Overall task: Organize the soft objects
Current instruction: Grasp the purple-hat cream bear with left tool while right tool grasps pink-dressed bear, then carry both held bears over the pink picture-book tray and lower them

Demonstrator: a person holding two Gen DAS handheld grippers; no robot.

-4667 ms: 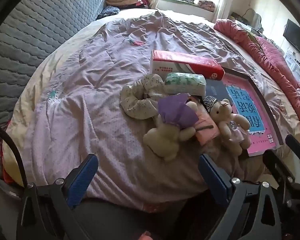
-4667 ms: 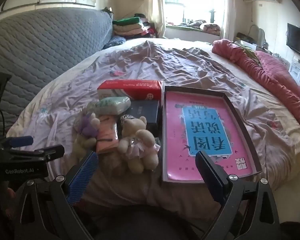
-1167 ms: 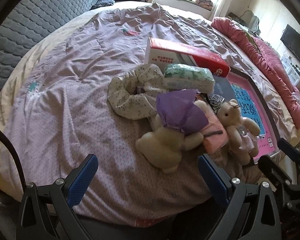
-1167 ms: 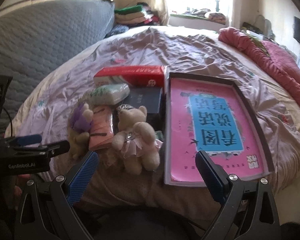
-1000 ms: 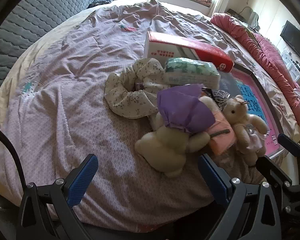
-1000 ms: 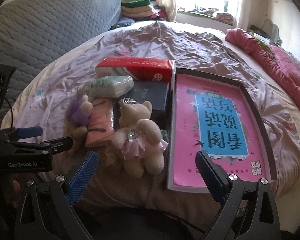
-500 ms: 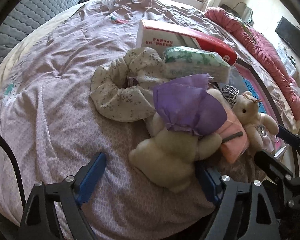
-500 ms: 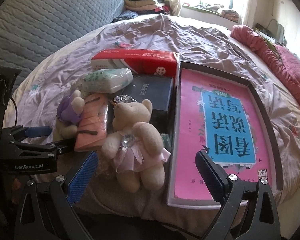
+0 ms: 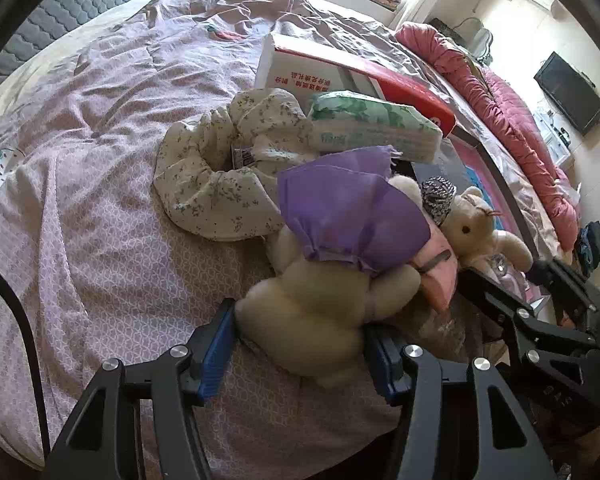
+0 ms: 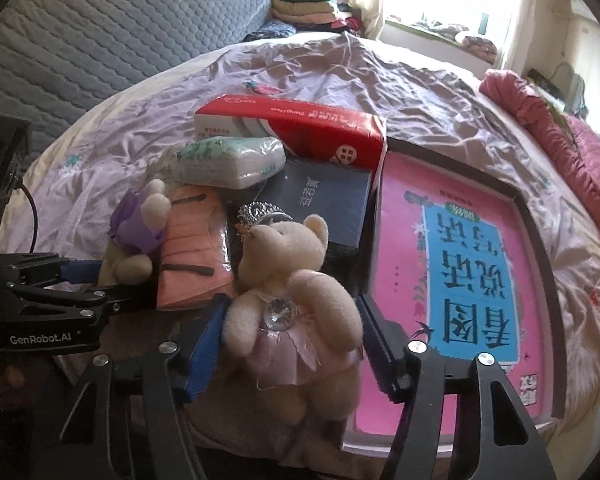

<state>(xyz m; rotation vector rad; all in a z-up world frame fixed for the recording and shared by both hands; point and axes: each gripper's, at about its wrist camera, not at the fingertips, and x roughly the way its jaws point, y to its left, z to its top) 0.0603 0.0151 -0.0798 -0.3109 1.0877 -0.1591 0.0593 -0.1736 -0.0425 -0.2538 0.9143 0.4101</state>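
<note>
We find both tongs set low over the near edge of the bed (image 9: 100,168), each astride one soft toy, which we judge to be a paired pick-up at the start of the sorting. The left tongs (image 9: 298,344) are closing on the purple-hooded bear (image 9: 320,280); its cream lower body sits between the blue pads, which appear to touch it on both sides, though we judge the hold not yet firm. The right tongs (image 10: 290,344) are closing likewise on the pink-skirted bear (image 10: 288,300), whose body fills the gap between the pads and meets them at the arms. Taking each bear low on the body, we judge, keeps the grasp clear of the neighbours: a pink pack (image 10: 196,256) lies between the two bears and leans on the hooded one, and a green-printed tissue pack (image 9: 372,128) rests just behind, against a red-and-white carton (image 10: 296,124). A floral cloth ring (image 9: 220,184) lies beside the hooded bear, touching it. A dark box (image 10: 324,200) sits behind the skirted bear, and a pink book in a dark tray (image 10: 520,216) lies to its right, a likely destination though we cannot confirm it. The bed carries a rumpled lilac cover, soft and uneven. Beyond it we note a grey quilted headboard (image 10: 100,32), folded clothes (image 10: 304,4) at a bright window, a pink quilt (image 9: 512,120) along the far side, and a wall screen (image 9: 568,92).
</note>
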